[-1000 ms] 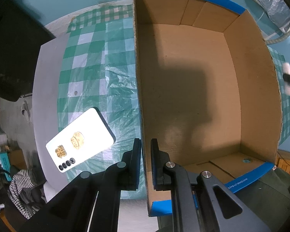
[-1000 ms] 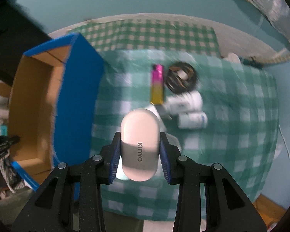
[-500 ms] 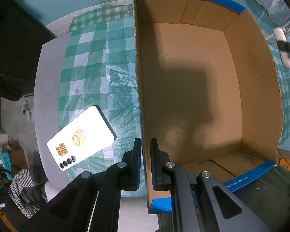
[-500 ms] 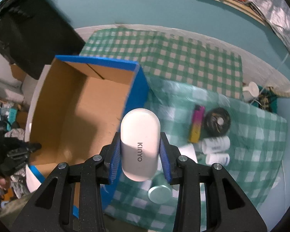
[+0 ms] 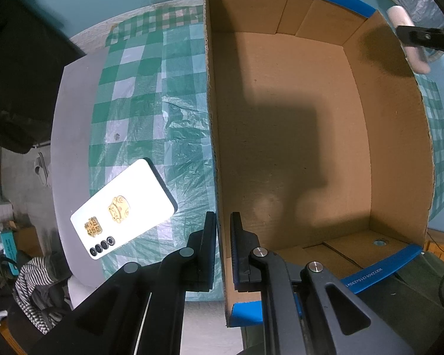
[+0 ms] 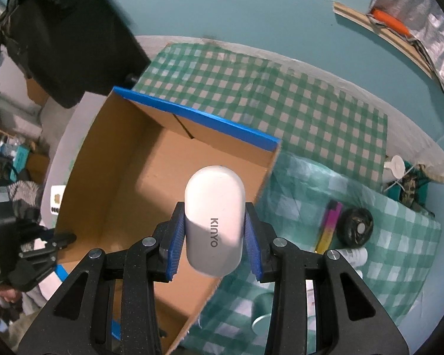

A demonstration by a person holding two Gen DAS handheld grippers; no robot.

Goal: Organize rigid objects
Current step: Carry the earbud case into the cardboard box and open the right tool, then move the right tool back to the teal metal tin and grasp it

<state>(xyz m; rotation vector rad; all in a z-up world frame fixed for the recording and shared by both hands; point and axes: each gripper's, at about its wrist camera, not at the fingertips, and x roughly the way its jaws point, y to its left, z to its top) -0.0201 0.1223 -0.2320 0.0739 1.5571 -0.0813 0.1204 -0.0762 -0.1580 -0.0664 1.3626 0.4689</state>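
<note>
An open cardboard box (image 5: 296, 124) with blue-taped rims fills the left wrist view, nothing inside it. My left gripper (image 5: 223, 251) is shut on the box's left wall near the front corner. A white rounded case marked KINYO (image 6: 213, 222) sits between the blue pads of my right gripper (image 6: 214, 236), which is shut on it. The case hangs above the box (image 6: 151, 183), just inside its right wall. From the left wrist view the same case (image 5: 408, 38) and right gripper (image 5: 423, 37) show above the box's far right corner.
A white phone (image 5: 122, 216) lies face down on the green checked cloth (image 5: 139, 94) left of the box. Right of the box lie a pink-yellow lighter (image 6: 328, 226), a black round wheel (image 6: 355, 227), white bottles (image 6: 352, 256) and a silver lid (image 6: 262, 324).
My right gripper carried the white case leftward from over the cloth to above the box, rolling a little. The left gripper and the box stayed put.
</note>
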